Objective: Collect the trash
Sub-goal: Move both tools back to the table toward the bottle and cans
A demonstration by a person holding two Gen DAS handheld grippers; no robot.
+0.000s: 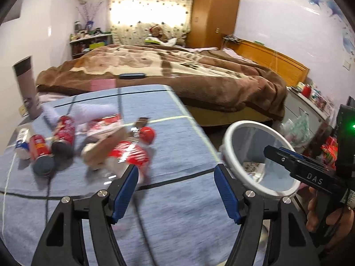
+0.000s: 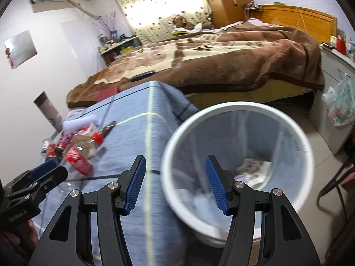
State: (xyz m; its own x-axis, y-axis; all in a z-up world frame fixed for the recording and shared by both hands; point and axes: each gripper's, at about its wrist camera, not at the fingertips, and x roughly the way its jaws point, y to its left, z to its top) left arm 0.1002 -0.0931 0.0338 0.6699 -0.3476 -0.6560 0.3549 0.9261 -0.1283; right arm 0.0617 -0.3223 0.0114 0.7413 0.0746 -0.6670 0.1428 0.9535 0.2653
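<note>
The left gripper (image 1: 176, 181) is standing nearest its camera, its jaws spread fairly wide and gripping nothing; blue cloth (image 1: 177, 210) is showing between the pads. The right gripper (image 2: 175, 175) is likewise gaping with nothing in it, its left pad lying over the cloth and its right pad over the bin (image 2: 288, 137).

One white bin is standing on the floor just beside the table edge, right of the left jaws and partly under the right jaws. Some crumpled paper (image 2: 255, 168) is lying at its bottom.

The trash is sitting ahead and to the left of both pairs of jaws, well apart from the bin: two red cans (image 1: 64, 130) lying down, one white bottle (image 1: 22, 141), red wrappers (image 1: 133, 153), a brown paper piece (image 1: 106, 148) and a white roll (image 1: 95, 110); blur is hiding an exact wrapper count. One tall cylinder (image 1: 27, 86) is standing upright beyond the pile.

Further off, one bed (image 1: 177, 71) with a brown blanket is filling the room, with a wardrobe (image 1: 213, 13) behind it. A hand (image 1: 319, 212) is holding the right gripper at the frame edge.
</note>
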